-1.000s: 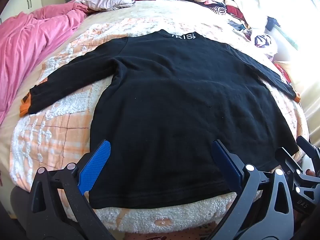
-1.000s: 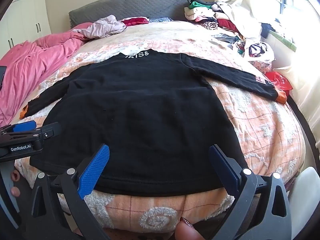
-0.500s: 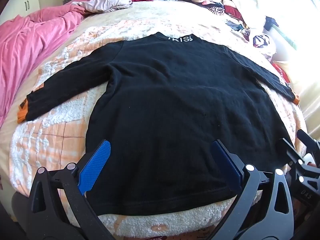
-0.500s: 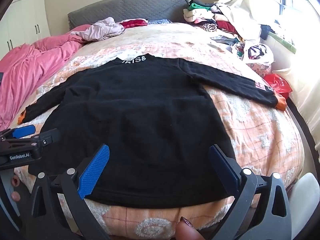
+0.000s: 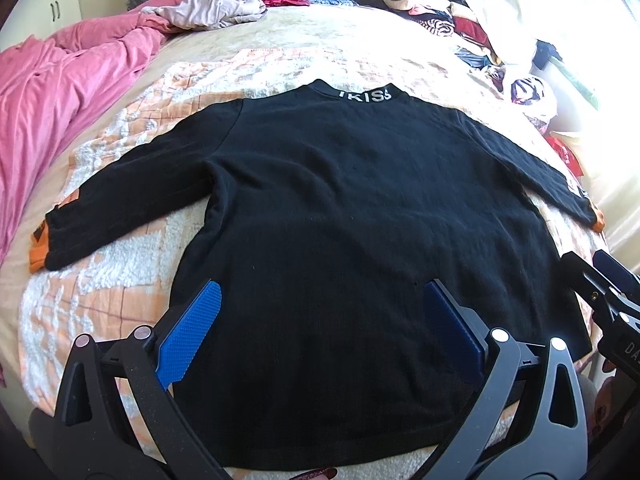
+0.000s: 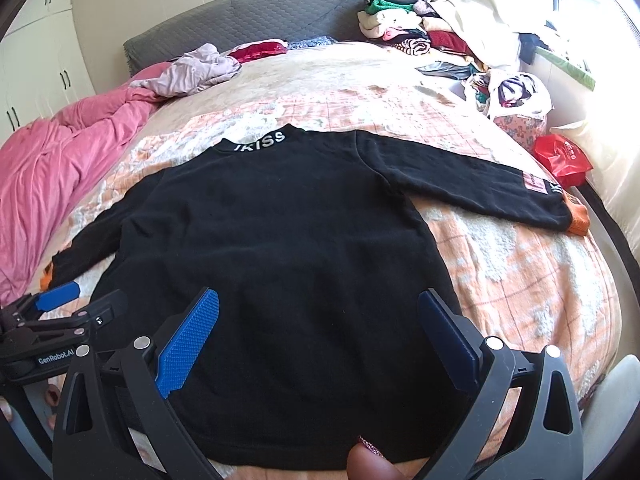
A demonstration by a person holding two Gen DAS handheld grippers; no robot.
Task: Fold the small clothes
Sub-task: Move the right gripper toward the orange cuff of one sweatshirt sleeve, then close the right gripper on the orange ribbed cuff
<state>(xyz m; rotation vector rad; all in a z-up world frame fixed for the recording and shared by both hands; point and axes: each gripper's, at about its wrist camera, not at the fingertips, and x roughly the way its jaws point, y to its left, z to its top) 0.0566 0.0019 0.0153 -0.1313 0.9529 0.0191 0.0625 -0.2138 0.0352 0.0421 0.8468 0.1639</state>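
The black sweater (image 5: 360,220) lies flat on the bed (image 5: 100,280). Both tongs, left (image 5: 320,332) and right (image 6: 320,332), hover wide open and empty above its hem. I think each should pinch one sleeve cuff (image 6: 576,216) firmly, then bring it inward across the sweater's middle.

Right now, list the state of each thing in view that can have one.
Black sweater: spread flat on the bed, unfolded, both sleeves out.
Left claw: open, over the hem, holding nothing.
Right claw: open, over the hem, holding nothing.
Pink blanket: rumpled.
Clothes pile: heaped by the headboard.
Red bag: crumpled at the bed's edge.
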